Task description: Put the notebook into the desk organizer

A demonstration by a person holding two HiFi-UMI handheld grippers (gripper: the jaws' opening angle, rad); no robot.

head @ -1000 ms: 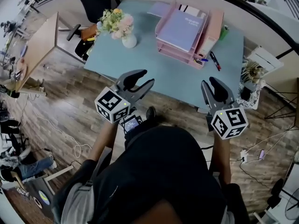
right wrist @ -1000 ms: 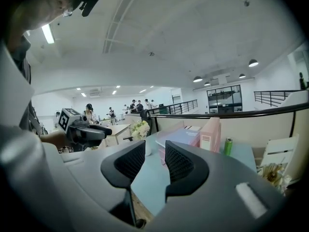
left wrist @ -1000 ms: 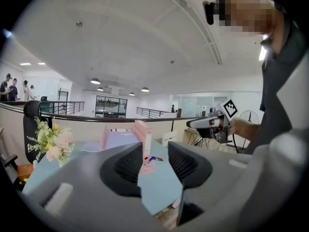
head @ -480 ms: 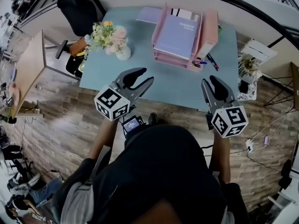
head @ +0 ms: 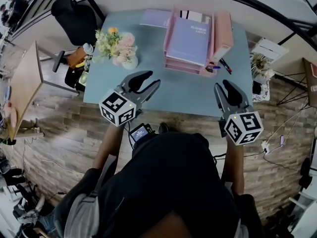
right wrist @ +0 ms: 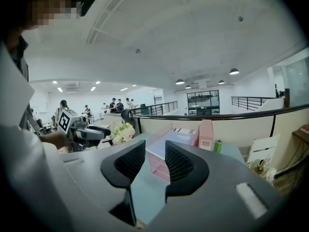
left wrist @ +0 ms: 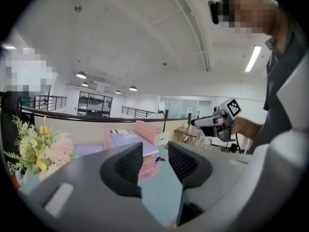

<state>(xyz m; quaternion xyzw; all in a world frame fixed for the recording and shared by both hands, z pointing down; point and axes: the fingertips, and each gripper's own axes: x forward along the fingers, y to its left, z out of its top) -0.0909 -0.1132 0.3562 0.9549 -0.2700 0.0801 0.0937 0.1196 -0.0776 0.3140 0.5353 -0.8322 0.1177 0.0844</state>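
Observation:
A lavender notebook (head: pixel 154 18) lies flat on the light blue table (head: pixel 173 90), at the far edge just left of the pink desk organizer (head: pixel 220 33). A second lavender notebook (head: pixel 188 33) rests on the organizer's top tray. My left gripper (head: pixel 148 80) hovers over the table's near left part, open and empty. My right gripper (head: pixel 223 87) hovers over the near right edge, also open with nothing between its jaws. In the left gripper view the organizer (left wrist: pixel 147 129) stands beyond the open left gripper (left wrist: pixel 155 161). The right gripper view shows the organizer (right wrist: pixel 206 134) past the open right gripper (right wrist: pixel 155 161).
A vase of flowers (head: pixel 119 46) stands on the table's left side. Pens (head: pixel 220 66) lie by the organizer's right front corner, and a green can (right wrist: pixel 218 145) stands behind it. A black chair (head: pixel 74 19) is at the left, a white side stand (head: pixel 262 71) at the right.
The view has swung so that the table lies squarer and slightly nearer ahead. Both grippers have drifted across with it, still open and empty.

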